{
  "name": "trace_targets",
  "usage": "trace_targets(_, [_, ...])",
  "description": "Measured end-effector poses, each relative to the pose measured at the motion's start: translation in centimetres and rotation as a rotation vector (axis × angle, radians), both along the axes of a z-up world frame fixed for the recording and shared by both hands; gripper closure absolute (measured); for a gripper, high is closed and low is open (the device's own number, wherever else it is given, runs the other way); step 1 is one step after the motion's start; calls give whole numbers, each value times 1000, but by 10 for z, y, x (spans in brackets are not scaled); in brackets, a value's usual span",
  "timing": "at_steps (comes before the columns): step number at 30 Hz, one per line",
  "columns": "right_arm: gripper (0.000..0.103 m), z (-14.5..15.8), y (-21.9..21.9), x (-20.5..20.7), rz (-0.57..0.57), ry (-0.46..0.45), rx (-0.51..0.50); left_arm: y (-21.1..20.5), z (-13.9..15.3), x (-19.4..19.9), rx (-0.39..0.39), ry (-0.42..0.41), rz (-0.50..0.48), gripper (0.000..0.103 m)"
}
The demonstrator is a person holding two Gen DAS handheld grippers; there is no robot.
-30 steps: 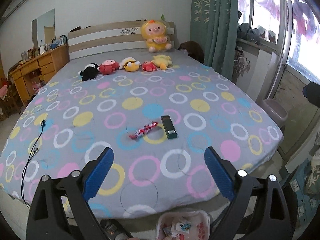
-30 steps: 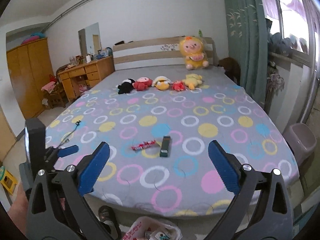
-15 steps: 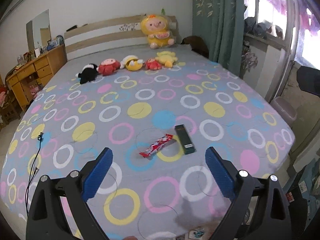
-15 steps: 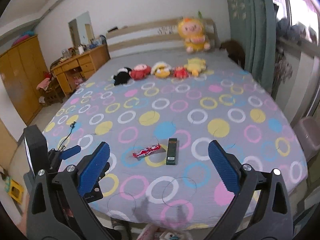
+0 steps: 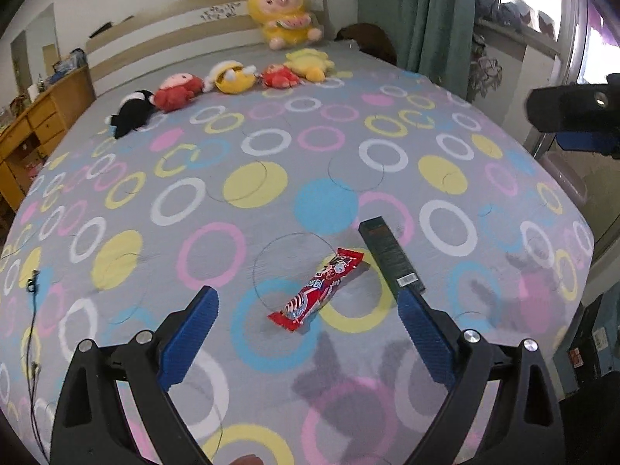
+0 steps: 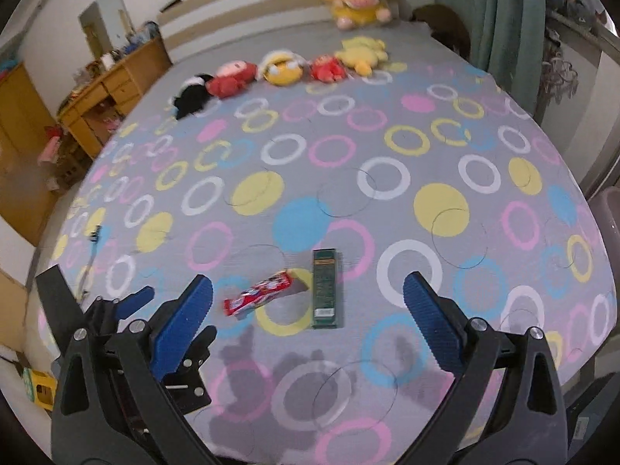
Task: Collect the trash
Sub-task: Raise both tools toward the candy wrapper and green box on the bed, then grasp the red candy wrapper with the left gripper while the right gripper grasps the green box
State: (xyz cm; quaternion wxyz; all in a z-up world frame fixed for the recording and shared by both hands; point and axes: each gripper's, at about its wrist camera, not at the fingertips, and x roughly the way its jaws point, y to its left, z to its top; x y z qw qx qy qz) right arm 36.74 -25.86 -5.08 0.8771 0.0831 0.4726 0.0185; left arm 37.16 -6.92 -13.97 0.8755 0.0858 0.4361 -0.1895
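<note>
Left gripper point(image 5: 306, 321) was spread wide above the bed point(image 5: 252, 155), nothing between its pads, and the red wrapper point(image 5: 317, 289) lay flat just ahead, roughly centred in the gap. The dark box point(image 5: 391, 257) sat just right of the wrapper, near end by the right pad; touching the wrapper or not, hard to say. Right gripper point(image 6: 308, 316) was also wide and empty, with the box point(image 6: 326, 288) and wrapper point(image 6: 259, 295) ahead of it, wrapper motion-blurred. Plush toys point(image 5: 228, 77) were lined up at the far end near the headboard point(image 5: 174, 35). A cable point(image 5: 33, 310) trailed over the left edge.
</note>
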Motion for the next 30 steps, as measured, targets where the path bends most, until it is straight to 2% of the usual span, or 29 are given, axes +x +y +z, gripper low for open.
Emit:
trace_targets(7, [7,-58,-7,42,-44,100,-16,-13,-48,26,22,17,-77,12])
trace_targets(11, [7,-89,-13,59,-64,155,-14,-18,-65,36,17,24,-111,12])
trace_targets(18, [7,-129,-16,83,-84,232,-7,-21,-87,51,16,35,-136,12])
trace_targets(25, [7,-170,-9,103,-107,306,-42,-27,-102,63,27,35,-168,12])
trace_targets(30, [7,-194,-7,114,-123,353,-46,-29,-116,70,10,69,-185,12])
